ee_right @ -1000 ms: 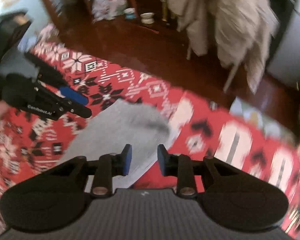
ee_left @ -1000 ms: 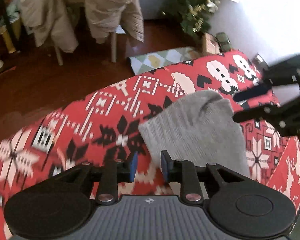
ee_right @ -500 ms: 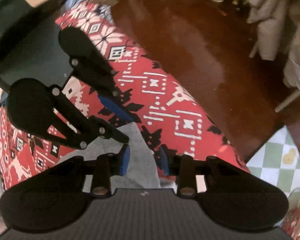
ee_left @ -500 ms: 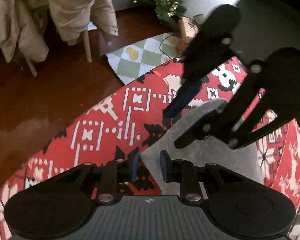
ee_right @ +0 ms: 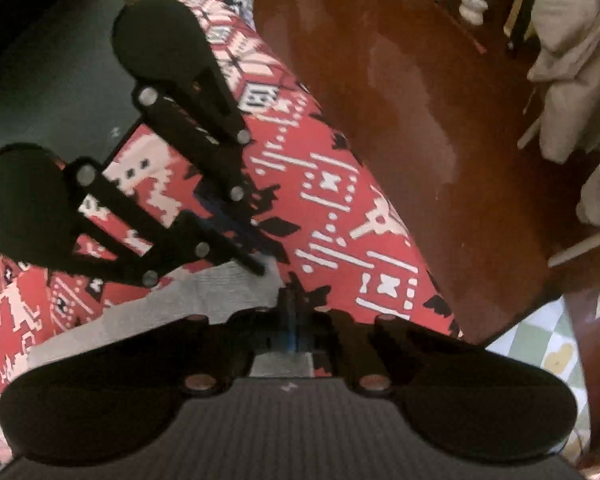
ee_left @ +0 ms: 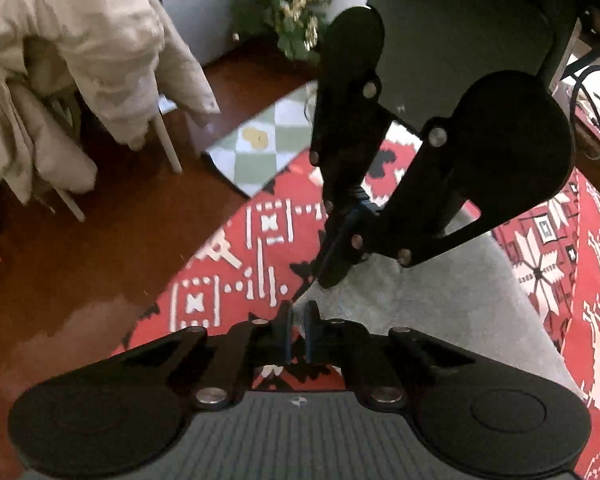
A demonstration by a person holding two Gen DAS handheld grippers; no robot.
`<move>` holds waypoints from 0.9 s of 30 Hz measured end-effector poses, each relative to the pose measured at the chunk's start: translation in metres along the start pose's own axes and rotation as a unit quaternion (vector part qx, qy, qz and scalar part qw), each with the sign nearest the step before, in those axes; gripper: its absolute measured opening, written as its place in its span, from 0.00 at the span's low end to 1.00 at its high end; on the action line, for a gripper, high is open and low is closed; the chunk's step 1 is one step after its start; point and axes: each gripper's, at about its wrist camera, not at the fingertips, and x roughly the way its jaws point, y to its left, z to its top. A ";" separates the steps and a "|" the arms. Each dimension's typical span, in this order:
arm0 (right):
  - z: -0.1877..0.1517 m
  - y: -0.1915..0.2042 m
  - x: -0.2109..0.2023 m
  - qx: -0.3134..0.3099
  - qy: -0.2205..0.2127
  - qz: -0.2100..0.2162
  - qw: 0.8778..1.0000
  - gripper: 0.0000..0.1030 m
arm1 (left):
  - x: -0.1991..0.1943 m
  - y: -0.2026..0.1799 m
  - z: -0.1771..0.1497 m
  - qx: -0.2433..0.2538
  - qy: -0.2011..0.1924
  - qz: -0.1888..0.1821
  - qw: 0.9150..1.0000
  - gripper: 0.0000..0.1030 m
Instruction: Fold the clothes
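Item: grey knit garment [ee_left: 440, 312], lying flat on the red patterned cover [ee_left: 236, 264] of what looks like a bed, lower right of the left wrist view, lower left of the right wrist view.

Your left gripper [ee_left: 296, 336]: fingers nearly together at the garment's near edge; a narrow gap shows, and whether cloth sits in it you cannot tell from that view. The right wrist view shows the same gripper [ee_right: 256, 268] with its tips meeting on the grey corner, which reads as a pinch.

Your right gripper [ee_right: 292, 320]: fingers drawn tight, grey cloth just below them; seen from the left wrist view [ee_left: 328, 276], its tips press the same edge. Both grips sit close together on one corner, likely so that you can lift and carry that edge over as one fold.

Only the left view shows the garment's full spread; only the right view shows the wooden floor [ee_right: 420, 100] beyond the cover's edge.
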 end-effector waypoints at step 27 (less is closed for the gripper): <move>-0.047 0.078 0.007 0.189 -0.141 -0.077 0.969 0.05 | -0.036 -0.078 -0.037 0.174 -0.077 0.104 0.976 0.05</move>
